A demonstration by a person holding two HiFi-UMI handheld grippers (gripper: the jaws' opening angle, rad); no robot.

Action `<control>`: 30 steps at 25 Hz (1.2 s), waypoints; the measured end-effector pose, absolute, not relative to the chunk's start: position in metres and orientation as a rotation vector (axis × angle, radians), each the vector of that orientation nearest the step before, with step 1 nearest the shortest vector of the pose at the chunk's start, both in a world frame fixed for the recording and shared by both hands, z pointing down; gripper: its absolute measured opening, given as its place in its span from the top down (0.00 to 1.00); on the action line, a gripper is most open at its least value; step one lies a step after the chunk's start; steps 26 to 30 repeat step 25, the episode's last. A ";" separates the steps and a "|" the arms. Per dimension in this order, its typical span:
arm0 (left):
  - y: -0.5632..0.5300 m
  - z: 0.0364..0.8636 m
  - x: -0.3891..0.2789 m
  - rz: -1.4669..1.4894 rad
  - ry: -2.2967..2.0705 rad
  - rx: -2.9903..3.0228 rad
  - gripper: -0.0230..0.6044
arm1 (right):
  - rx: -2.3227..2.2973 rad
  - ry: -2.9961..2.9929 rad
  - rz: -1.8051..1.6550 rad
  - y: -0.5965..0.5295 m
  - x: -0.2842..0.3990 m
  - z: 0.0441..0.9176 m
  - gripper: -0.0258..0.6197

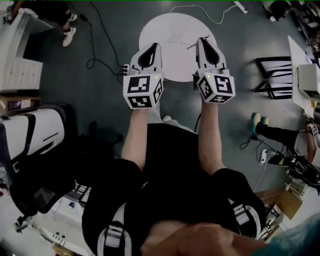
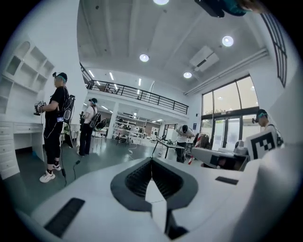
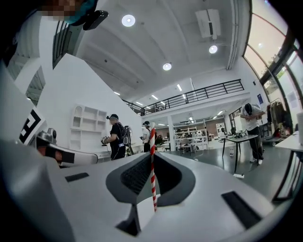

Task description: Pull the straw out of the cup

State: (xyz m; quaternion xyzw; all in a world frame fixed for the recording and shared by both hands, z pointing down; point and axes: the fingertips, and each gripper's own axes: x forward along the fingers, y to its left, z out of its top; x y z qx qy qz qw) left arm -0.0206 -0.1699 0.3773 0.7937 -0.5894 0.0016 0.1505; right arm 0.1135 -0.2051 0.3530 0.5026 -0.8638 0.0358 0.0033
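Note:
A red-and-white striped straw (image 3: 152, 165) stands upright between the jaws of my right gripper (image 3: 152, 156), which is shut on it. In the head view the straw (image 1: 198, 42) shows as a thin slanted line at the tip of the right gripper (image 1: 203, 41), above the round white table (image 1: 175, 25). My left gripper (image 1: 155, 46) is held level beside it. Its jaws meet at the tip with nothing between them (image 2: 151, 160). No cup shows in any view. Both gripper views look out across the room, not down at the table.
Black cables (image 1: 100, 50) trail over the grey floor left of the table, and a white cable (image 1: 200, 10) lies behind it. A black frame (image 1: 272, 75) stands at right. Other people (image 2: 57, 123) stand by white shelves (image 2: 19, 80), and one bends over a desk (image 3: 239, 139).

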 end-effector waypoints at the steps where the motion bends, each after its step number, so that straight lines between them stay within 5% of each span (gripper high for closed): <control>1: -0.162 0.371 -0.020 0.001 -1.699 2.290 0.95 | 1.569 -2.714 0.103 -0.195 0.114 0.349 0.91; 30: -0.144 0.327 0.003 0.004 -1.743 2.401 0.95 | 1.529 -2.774 0.011 -0.164 0.125 0.314 0.91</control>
